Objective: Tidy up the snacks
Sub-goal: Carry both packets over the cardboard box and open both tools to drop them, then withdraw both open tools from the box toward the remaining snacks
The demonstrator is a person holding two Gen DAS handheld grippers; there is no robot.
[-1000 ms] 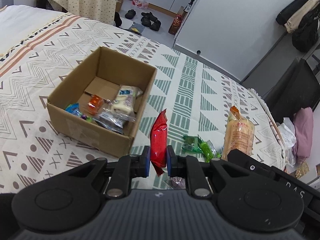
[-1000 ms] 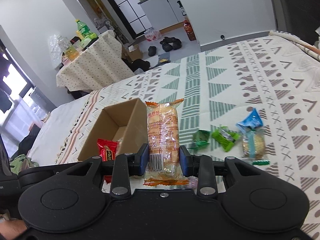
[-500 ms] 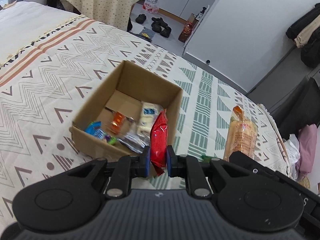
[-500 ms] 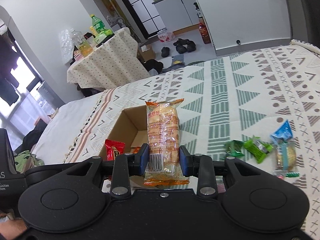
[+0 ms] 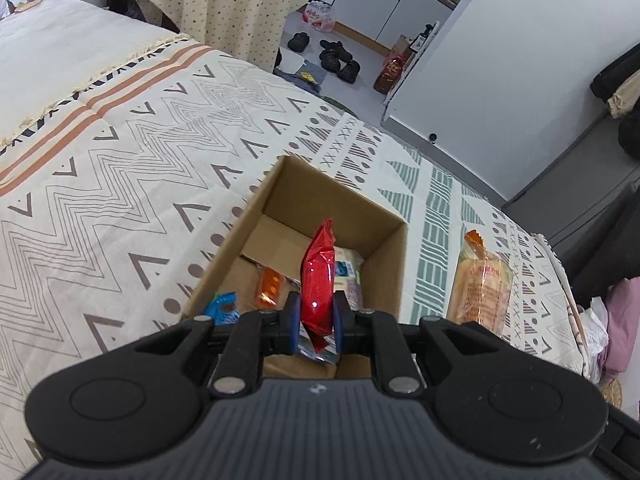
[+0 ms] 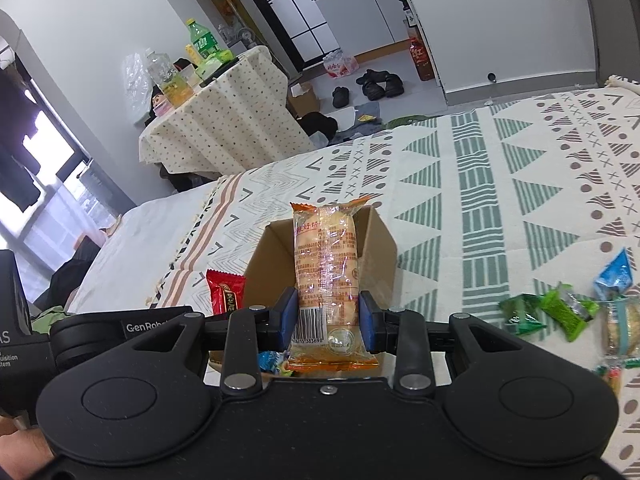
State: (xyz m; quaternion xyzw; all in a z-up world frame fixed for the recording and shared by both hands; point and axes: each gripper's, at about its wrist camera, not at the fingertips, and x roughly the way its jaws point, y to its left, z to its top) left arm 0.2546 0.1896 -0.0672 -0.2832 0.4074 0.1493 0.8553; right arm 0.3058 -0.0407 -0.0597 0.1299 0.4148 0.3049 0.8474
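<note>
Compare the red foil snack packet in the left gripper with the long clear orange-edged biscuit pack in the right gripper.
The red foil snack packet is opaque and thin; the long clear orange-edged biscuit pack is see-through and thicker. The left gripper is nearly closed on the packet; the right gripper stands wider around the pack. Both are held upright, over the cardboard box.

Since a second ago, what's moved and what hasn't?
Both grippers carried their snacks toward the cardboard box: the red packet in the left gripper now hangs over its opening, and the orange biscuit pack in the right gripper has drawn closer. Both grips, the box and the loose snacks are unchanged.
</note>
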